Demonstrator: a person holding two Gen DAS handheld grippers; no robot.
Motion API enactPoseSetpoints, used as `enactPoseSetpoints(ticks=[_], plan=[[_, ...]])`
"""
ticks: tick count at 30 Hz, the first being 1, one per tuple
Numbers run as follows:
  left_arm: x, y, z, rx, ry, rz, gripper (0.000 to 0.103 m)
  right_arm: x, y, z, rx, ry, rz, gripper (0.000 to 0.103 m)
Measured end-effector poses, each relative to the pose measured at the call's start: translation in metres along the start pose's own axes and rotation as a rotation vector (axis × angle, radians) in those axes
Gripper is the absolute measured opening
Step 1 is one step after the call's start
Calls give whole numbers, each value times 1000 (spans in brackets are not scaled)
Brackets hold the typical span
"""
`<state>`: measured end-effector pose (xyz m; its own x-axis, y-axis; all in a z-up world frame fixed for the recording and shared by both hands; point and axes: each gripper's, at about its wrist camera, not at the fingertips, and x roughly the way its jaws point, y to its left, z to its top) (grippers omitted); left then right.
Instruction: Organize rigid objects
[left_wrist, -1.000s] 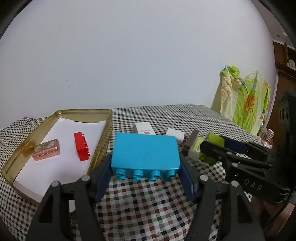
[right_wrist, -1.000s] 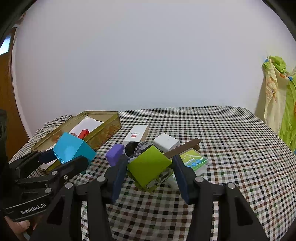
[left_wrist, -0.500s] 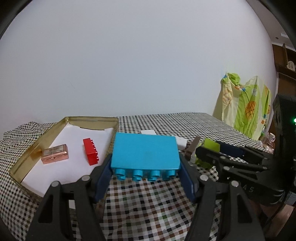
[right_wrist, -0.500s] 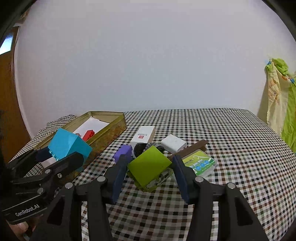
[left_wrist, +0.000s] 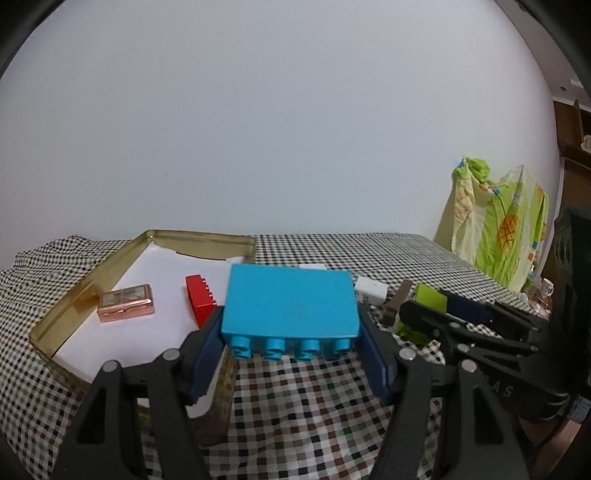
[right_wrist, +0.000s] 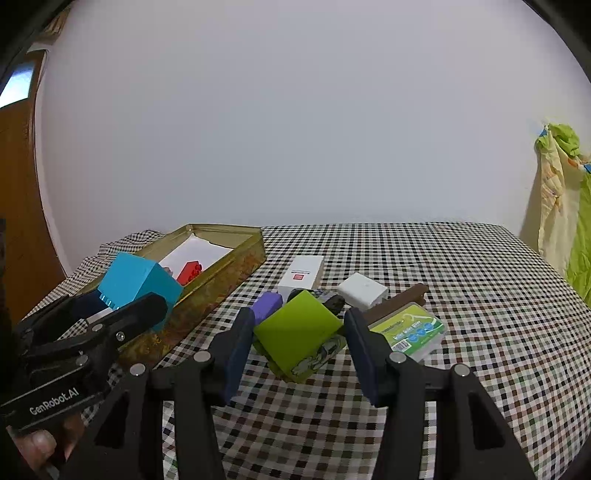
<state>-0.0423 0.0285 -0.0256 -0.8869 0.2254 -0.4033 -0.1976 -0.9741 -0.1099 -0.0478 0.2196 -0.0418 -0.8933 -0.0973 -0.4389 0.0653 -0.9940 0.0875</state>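
Observation:
My left gripper is shut on a large blue brick and holds it above the near right edge of a gold tin tray. The brick and left gripper also show in the right wrist view. In the tray lie a red brick and a copper-coloured box. My right gripper is shut on a green block, held just above the checked cloth; it shows at the right of the left wrist view.
On the checked tablecloth lie a white box with a red label, a white adapter, a purple block, a brown stick and a green-labelled pack. A yellow-green cloth hangs at the right.
My left gripper has carried the blue brick left and forward, toward the tray's edge. The right gripper has risen slightly with the green block.

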Motion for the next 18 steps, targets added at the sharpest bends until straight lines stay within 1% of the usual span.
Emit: enactPoseSetpoints(ticks=[10,18], plan=[[-2,8,0,-18,-8,12,67,-2,9,-1,-14,-8,10,53],[-6,12,0,-14,-23,32,67,-5,13,-2,-19,-20,12,53]])
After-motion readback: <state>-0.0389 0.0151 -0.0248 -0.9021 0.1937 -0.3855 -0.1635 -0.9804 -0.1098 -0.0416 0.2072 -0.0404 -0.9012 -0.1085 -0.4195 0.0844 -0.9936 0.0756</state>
